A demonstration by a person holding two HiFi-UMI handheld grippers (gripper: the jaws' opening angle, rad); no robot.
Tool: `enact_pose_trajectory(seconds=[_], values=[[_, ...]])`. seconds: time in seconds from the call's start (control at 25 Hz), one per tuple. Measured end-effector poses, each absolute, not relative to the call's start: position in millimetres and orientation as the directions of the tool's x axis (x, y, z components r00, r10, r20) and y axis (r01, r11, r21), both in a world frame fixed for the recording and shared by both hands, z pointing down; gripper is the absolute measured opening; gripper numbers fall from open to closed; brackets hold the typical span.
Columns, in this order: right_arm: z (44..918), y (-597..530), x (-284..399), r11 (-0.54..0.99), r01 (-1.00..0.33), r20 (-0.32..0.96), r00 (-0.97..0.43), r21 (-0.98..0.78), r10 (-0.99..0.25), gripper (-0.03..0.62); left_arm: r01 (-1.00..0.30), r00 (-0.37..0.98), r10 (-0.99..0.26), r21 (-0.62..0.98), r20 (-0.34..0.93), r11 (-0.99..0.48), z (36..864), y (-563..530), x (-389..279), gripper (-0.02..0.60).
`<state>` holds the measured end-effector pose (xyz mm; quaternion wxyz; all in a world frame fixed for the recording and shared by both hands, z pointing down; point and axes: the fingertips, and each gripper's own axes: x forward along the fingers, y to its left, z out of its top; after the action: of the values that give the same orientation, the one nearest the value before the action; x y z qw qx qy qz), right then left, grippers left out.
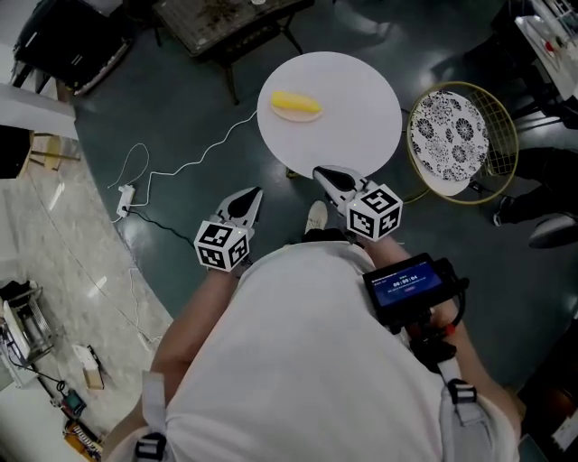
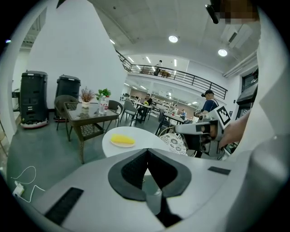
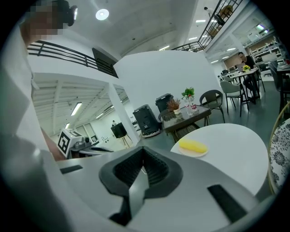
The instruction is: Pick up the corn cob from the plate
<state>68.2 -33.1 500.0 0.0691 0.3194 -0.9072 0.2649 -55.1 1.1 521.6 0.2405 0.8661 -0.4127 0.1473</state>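
Observation:
A yellow corn cob (image 1: 295,104) lies on a small pale plate (image 1: 280,114) at the far left of a round white table (image 1: 352,117). My left gripper (image 1: 252,197) hangs over the floor, short of the table's near edge, its jaws shut and empty. My right gripper (image 1: 322,172) is at the table's near rim, also shut with nothing in it. In the left gripper view the corn cob (image 2: 123,139) lies ahead, beyond the closed left gripper (image 2: 147,152). In the right gripper view the corn cob (image 3: 193,146) sits ahead to the right of the closed right gripper (image 3: 142,153).
A wire-frame chair with a black-and-white patterned cushion (image 1: 449,140) stands right of the table. A glass-topped low table (image 1: 230,23) is behind it. A white cable (image 1: 190,162) and plug strip (image 1: 124,199) lie on the dark floor at left.

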Motion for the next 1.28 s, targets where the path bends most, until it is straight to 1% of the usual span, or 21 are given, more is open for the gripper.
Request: enact_pose_trajectory(seconds=[0.48, 0.76, 1.08, 1.28], values=[[507, -106, 105, 0.671, -0.587, 0.294, -0.809, -0.454, -0.509, 0.008, -0.799, 0.597, -0.648, 0.279, 0.473, -0.533, 521, -74, -13, 0.008], [516, -134, 101, 0.677, -0.569, 0.306, -0.822, -0.466, -0.48, 0.008, -0.811, 0.583, -0.662, 0.284, 0.472, -0.512, 514, -100, -15, 0.008], [538, -156, 92, 0.654, -0.607, 0.395, -0.793, -0.452, -0.464, 0.008, -0.809, 0.587, -0.645, 0.316, 0.49, -0.496, 527, -111, -32, 0.008], [565, -186, 60, 0.666, -0.625, 0.477, -0.767, -0.406, -0.429, 0.008, -0.801, 0.599, -0.632, 0.353, 0.492, -0.484, 545, -138, -66, 0.008]])
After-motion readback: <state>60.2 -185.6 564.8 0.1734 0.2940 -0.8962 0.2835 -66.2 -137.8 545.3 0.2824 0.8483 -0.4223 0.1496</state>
